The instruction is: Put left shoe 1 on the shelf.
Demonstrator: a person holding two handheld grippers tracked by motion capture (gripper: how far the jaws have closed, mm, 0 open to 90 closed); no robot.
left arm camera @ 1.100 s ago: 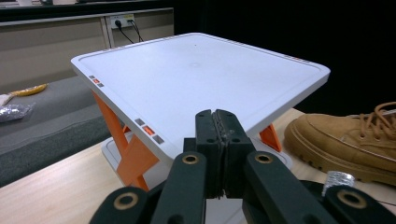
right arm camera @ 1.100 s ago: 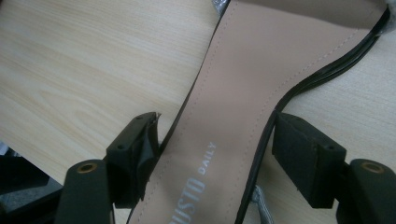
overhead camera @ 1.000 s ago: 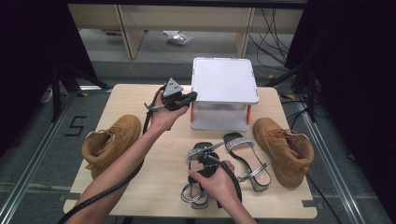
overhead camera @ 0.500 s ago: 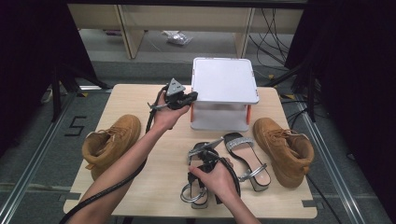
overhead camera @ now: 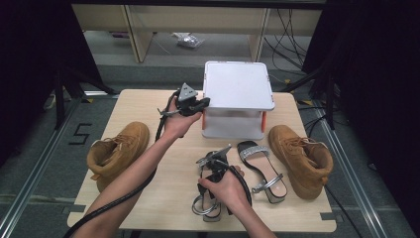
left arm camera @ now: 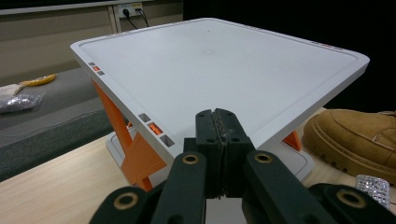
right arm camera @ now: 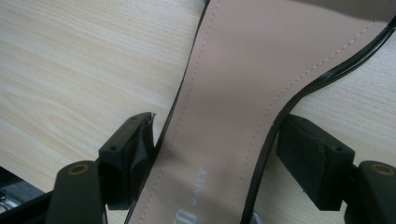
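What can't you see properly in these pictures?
- Near sandal, high view: the person's right hand covers most of it.
- Same sandal, right gripper view: the picture edges cut off its ends, and whether the jaws press its sides is unclear.
- White stand, left gripper view: the shut left gripper hides its base.
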